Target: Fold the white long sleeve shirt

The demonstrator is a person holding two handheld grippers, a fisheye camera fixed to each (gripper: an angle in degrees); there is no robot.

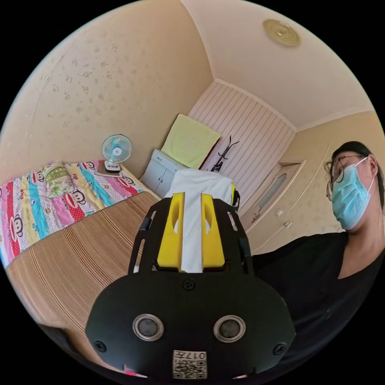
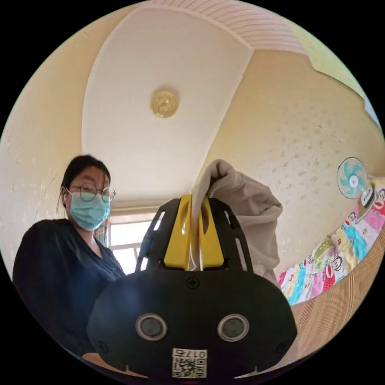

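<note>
Between the yellow fingers [image 1: 171, 232] of the left gripper [image 1: 191, 200], a strip of the white long sleeve shirt [image 1: 192, 224], pinched from both sides, fingers closed down to the cloth's thickness. Past the fingertips, more white cloth bunched in a flat-topped fold [image 1: 199, 180], its upper edge level and clear of everything behind. Beyond and left of the fingers, open air, then the striped mat [image 1: 80, 256] on the bed and the cartoon-print sheet [image 1: 44, 204], both well below and apart from the cloth. Far behind, a small fan [image 1: 116, 150], a white cabinet [image 1: 160, 170], a coat stand [image 1: 222, 154]. Right of the fingers, a person in a dark top [image 1: 321, 272], close by.

Between the fingers [image 2: 178, 232] of the right gripper [image 2: 195, 200], the same shirt [image 2: 240, 208] clamped likewise, closed tight on a thin edge. Above the fingertips, cloth rising to a rounded hump, then draping down the right side of the fingers, its lower hem hanging free above the bed edge [image 2: 333, 296]. Left of the fingers, the person [image 2: 68, 256]; overhead, bare ceiling with a round lamp [image 2: 164, 103].
</note>
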